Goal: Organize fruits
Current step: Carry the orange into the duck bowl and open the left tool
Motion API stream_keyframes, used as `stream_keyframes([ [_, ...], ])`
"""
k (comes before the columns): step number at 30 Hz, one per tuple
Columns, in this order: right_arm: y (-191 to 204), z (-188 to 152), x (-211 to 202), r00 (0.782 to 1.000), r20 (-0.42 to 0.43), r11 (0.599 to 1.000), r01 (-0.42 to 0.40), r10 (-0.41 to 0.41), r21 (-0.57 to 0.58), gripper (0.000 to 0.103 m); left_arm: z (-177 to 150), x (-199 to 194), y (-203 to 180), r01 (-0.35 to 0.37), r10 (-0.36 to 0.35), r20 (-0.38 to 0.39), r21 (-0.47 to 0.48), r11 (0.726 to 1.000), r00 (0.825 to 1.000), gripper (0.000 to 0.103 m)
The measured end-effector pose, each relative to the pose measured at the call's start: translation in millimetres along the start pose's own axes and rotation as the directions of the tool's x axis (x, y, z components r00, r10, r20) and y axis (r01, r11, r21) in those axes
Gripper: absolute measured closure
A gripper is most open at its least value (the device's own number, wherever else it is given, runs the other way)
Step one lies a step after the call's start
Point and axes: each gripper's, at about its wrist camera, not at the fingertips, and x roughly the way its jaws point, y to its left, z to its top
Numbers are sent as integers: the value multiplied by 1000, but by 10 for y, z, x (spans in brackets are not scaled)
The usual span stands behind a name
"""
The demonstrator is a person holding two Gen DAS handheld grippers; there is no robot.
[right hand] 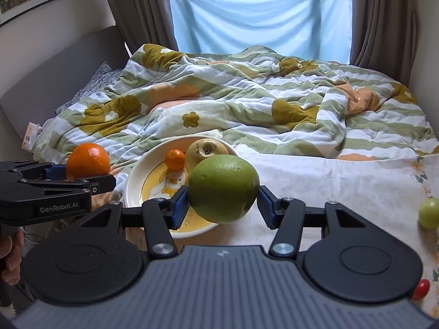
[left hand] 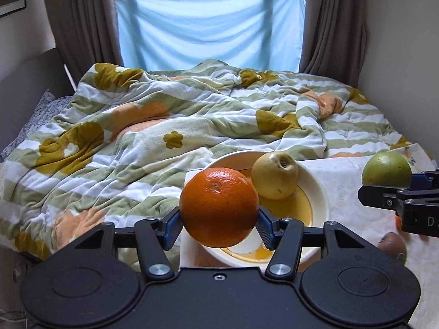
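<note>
Green fruit (right hand: 223,189) between the right hand-held gripper (right hand: 222,204) pads, above the plate (right hand: 134,181).

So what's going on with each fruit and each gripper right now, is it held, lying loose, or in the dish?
left gripper: shut on the orange, held above the dish's near edge.
orange: held, off the surface.
right gripper: shut on the green fruit.
green fruit: held, lifted.
dish: upright on the cloth.
yellow pear: in the dish.
small tangerine: in the dish.
kiwi: loose on the cloth.
small green fruit: loose on the cloth.
</note>
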Motion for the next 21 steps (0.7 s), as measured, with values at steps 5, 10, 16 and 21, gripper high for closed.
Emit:
stream_keyframes([
  [5, 94, 94, 298, 999, -21, 999, 29, -29, 18, 34, 79, 402, 64, 19, -17, -37, 62, 998, 999, 42],
  [10, 121, 124, 521, 997, -46, 998, 56, -54, 41, 34, 95, 726, 60, 22, -14, -63, 140, 990, 998, 42],
  [16, 101, 109, 678, 994, -76, 994, 84, -79, 64, 34, 46, 921, 25, 31, -12, -95, 197, 980, 995, 42],
  [21, 76, 108, 740, 992, -88, 992, 97, -90, 80, 34, 22, 979, -17, 26, -5, -97, 217, 976, 995, 40],
])
